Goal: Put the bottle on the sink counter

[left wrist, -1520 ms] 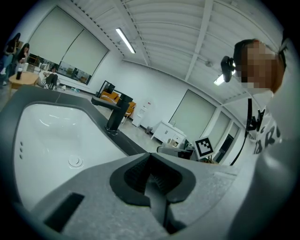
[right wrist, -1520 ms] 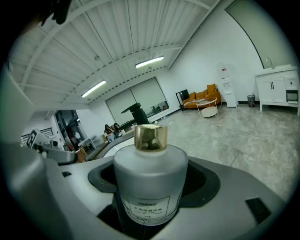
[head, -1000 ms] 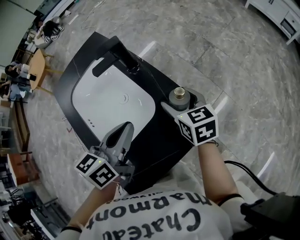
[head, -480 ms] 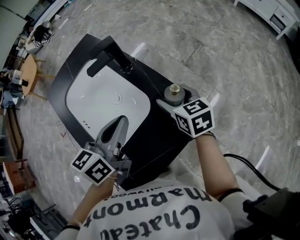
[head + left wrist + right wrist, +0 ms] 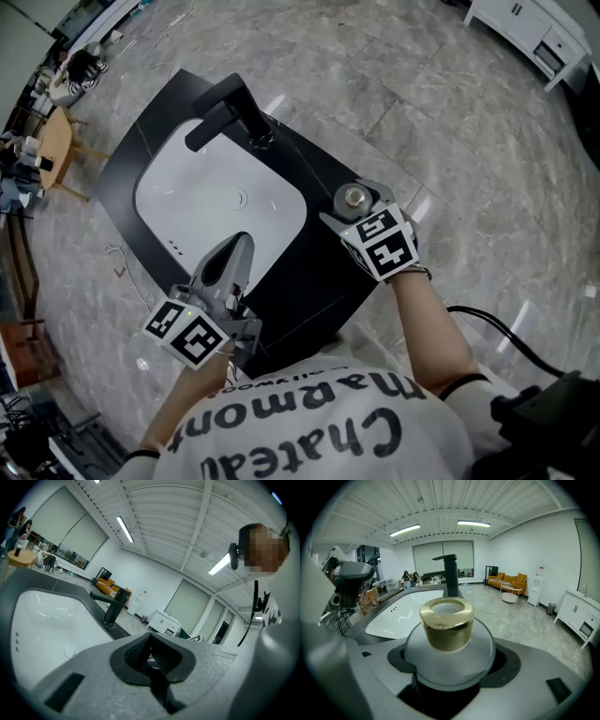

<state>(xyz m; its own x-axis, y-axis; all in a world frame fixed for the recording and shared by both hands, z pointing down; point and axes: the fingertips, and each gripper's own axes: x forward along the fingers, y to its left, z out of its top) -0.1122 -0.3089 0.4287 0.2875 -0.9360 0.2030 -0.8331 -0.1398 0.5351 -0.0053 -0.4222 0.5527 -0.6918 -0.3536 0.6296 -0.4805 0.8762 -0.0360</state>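
Left hand-held gripper [image 5: 240,251]: jaws together, holding nothing. Right hand-held gripper [image 5: 357,212]: jaws clamped on the bottle [image 5: 447,620], bare forearm extended forward.

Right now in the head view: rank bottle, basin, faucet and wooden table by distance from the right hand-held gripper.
1. Bottle, between the jaws of the right hand-held gripper.
2. Basin, to its left in the counter.
3. Faucet, behind the basin.
4. Wooden table, on the floor at far left.
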